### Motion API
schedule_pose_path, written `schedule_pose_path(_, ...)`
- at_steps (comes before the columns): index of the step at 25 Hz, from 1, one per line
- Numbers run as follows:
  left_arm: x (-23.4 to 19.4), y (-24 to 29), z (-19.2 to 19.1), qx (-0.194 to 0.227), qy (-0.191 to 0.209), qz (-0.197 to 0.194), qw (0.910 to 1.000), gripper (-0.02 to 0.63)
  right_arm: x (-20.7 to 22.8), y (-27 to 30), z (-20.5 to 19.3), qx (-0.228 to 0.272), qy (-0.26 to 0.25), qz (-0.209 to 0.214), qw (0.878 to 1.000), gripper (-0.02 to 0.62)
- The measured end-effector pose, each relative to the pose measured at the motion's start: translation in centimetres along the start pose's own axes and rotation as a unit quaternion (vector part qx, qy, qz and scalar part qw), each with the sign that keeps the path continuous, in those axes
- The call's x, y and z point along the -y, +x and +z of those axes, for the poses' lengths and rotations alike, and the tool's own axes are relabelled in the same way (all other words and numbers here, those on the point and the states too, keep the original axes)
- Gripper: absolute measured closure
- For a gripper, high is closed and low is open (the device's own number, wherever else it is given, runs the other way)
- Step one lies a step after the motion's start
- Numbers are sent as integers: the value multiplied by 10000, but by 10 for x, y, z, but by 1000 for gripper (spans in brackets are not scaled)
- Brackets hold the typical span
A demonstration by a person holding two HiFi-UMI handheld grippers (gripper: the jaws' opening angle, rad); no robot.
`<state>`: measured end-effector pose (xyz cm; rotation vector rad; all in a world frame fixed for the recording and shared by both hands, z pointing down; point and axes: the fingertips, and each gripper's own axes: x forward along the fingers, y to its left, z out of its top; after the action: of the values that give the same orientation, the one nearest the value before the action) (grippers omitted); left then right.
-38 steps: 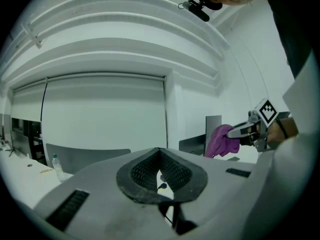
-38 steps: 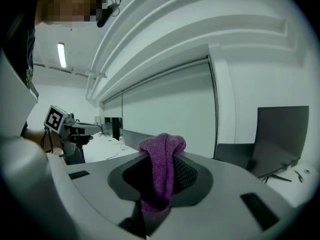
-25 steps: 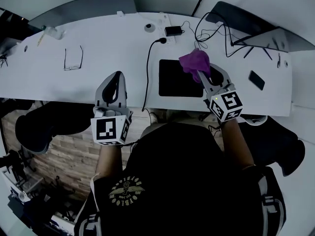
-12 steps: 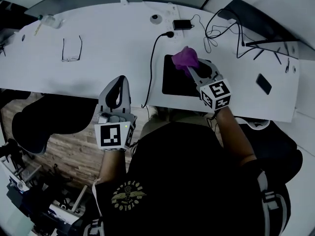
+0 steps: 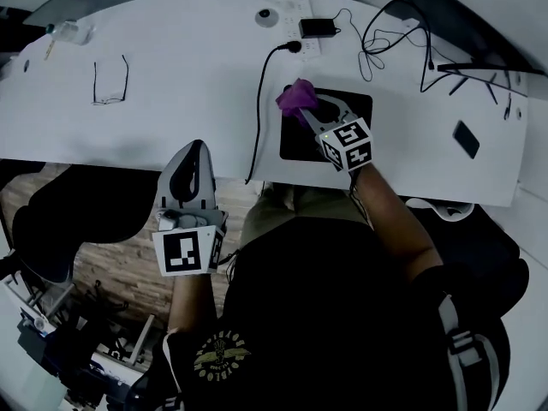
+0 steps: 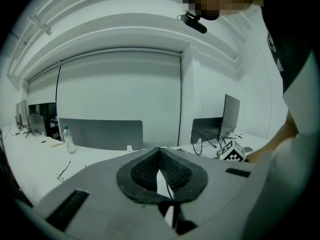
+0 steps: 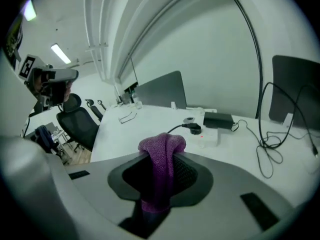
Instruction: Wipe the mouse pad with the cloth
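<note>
Bulging purple cloth (image 5: 294,98), pinched in right gripper (image 5: 303,112).

No words or numbers could be read. The yellow emblem (image 5: 220,355) on the black shirt (image 5: 325,315) held lettering too small to make out. The left marker cube (image 5: 187,251) and right marker cube (image 5: 347,144) bore only black-and-white squares.

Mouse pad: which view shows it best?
Head view: the black mouse pad lies on the white desk, and the right gripper holds the purple cloth over its far left corner. Right gripper view shows cloth and desk, no pad; left gripper view shows no pad either.
</note>
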<state>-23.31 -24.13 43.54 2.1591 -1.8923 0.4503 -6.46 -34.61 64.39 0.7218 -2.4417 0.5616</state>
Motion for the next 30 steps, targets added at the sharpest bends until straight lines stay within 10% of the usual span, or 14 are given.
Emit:
schedule_pose_path(7,16,5,-7,-5,-126,-23,9999,604,22,39,-72,-891,75,-305,9955,505)
schedule_pose_path(30,66,17,15,305,38,-689,9971,604,156,-95,-141,-1310,894,-2289,9604,500)
